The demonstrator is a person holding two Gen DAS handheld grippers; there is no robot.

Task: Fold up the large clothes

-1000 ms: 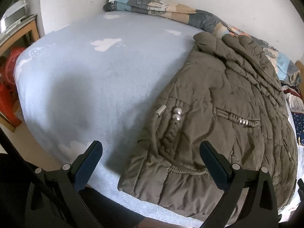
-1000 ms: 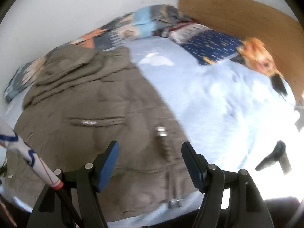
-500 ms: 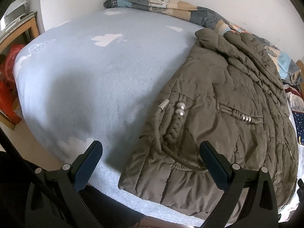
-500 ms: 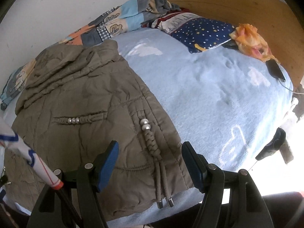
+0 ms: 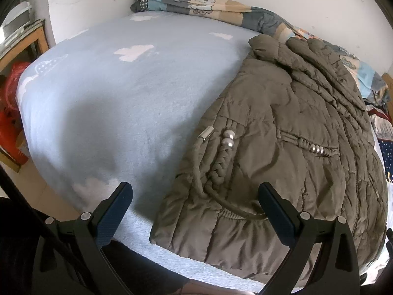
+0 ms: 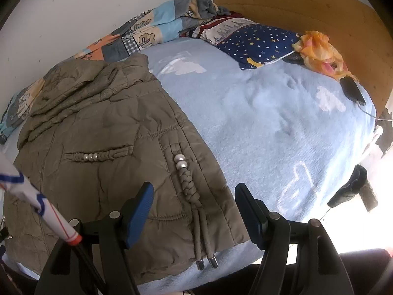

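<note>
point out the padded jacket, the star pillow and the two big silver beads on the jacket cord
padded jacket [image 6: 103, 127]: right wrist view, its quilted back panel
star pillow [image 6: 258, 41]: right wrist view, its navy face
silver beads [image 6: 180, 161]: right wrist view, between the pair

jacket [image 5: 282, 147]: right side cut off | bed [image 6: 270, 123]: overexposed near edge

Looked like someone's bedroom: a bed [image 6: 270, 123] with cloud-print blue fleece, wooden headboard [image 6: 307, 7], starry pillow [image 6: 258, 41], patchwork quilt [image 5: 208, 2] against the wall.
</note>
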